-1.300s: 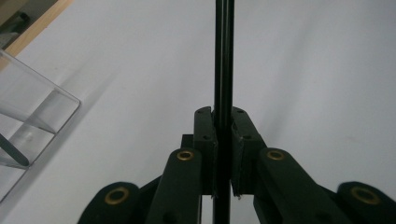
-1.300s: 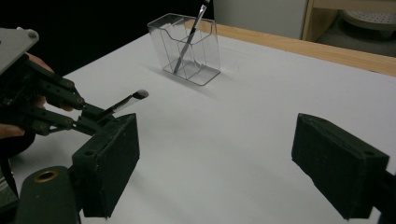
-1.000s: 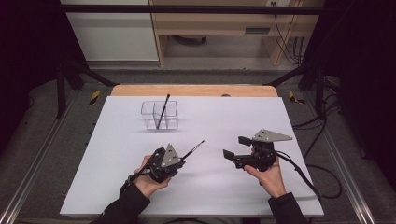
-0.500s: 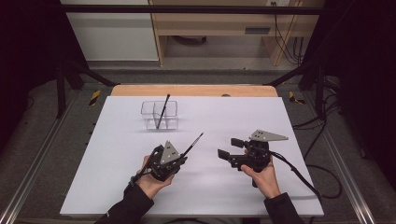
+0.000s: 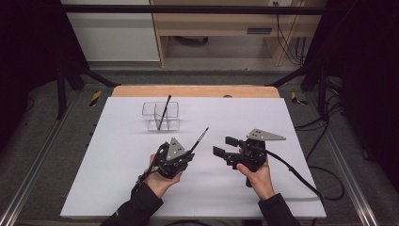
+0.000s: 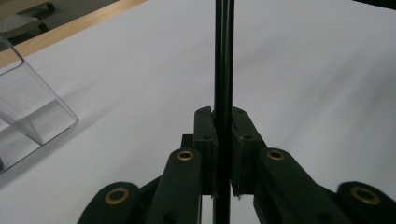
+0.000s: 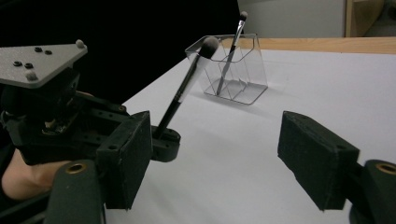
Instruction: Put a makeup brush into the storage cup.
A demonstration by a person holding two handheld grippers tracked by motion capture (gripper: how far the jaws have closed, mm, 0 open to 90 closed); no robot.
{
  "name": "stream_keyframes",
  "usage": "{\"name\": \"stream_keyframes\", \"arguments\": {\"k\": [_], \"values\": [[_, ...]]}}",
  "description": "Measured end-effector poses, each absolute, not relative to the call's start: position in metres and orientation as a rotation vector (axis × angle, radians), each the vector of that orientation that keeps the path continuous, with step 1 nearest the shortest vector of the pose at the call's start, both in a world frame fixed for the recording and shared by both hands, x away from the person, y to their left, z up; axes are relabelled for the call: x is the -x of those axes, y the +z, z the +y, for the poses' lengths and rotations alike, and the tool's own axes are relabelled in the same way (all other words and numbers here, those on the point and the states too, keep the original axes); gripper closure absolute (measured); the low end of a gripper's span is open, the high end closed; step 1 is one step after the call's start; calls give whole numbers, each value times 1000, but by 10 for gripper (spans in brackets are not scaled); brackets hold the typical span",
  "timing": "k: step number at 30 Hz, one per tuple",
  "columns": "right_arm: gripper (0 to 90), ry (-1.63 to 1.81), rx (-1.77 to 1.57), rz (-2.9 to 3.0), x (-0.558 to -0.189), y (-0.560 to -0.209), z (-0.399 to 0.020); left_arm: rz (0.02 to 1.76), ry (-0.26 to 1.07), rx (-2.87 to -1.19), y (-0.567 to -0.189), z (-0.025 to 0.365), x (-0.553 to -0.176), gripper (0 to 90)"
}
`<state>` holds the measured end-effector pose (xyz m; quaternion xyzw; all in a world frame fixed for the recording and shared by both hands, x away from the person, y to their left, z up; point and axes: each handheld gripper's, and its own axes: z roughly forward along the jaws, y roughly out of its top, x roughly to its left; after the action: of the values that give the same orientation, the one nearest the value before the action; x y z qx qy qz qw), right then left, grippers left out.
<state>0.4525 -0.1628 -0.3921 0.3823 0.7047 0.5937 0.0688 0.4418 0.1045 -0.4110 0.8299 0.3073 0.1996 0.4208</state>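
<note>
My left gripper is shut on the black handle of a makeup brush, whose tip points up and to the right, off the table. In the left gripper view the pads clamp that handle. To its right my right gripper is open and aimed at the brush; its jaws have just been closing, with nothing between them. The right gripper view has its jaws wide apart, the left gripper and the held brush close by. A clear organizer farther back holds a second brush.
The white table top has a wooden edge at the back. The clear organizer with its brush stands beyond both grippers. A cable trails from the right gripper toward the table's right edge.
The right gripper has shifted left toward the held brush, and its jaws stand narrower. The left hand has tipped the brush so its tip points farther up the table.
</note>
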Motion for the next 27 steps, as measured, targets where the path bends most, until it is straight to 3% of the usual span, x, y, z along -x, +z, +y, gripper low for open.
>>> {"name": "stream_keyframes", "arguments": {"k": [13, 27], "values": [[383, 1828, -1182, 2139, -454, -400, -153, 754, 492, -2072, -419, 88, -432, 833], [587, 1837, -1166, 2201, -456, -405, -151, 703, 473, -2077, -425, 75, -420, 833]]}}
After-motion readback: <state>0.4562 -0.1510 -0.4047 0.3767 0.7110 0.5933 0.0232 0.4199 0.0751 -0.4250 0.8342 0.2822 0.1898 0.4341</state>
